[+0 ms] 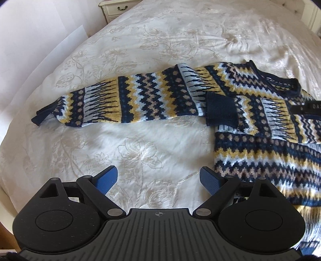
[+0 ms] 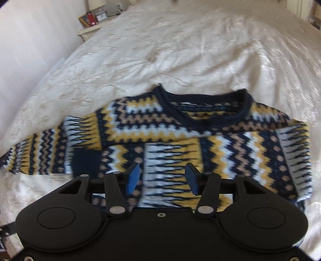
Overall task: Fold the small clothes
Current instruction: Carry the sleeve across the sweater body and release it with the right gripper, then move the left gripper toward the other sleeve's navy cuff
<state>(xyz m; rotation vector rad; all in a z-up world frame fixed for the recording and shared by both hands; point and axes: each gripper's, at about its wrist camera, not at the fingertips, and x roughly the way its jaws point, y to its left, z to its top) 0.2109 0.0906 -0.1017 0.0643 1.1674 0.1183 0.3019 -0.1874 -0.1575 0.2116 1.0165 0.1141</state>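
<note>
A knitted sweater (image 2: 180, 128) in navy, yellow, white and tan zigzags lies flat on the bed, neck opening away from me. One sleeve (image 2: 210, 152) is folded across its chest, its navy cuff (image 1: 220, 109) showing at the sweater's left side. The other sleeve (image 1: 124, 96) stretches out straight to the left over the bedspread. My left gripper (image 1: 158, 178) hovers open above bare bedspread, below that stretched sleeve and left of the sweater's hem. My right gripper (image 2: 162, 177) hangs open over the folded sleeve, with nothing pinched between its blue pads.
A cream bedspread (image 1: 152, 34) with an embroidered flower pattern covers the bed. A white nightstand (image 1: 114, 8) stands at the far left corner; in the right wrist view the nightstand (image 2: 90, 30) carries a picture frame, a red item and a small clock. A pale wall runs along the left.
</note>
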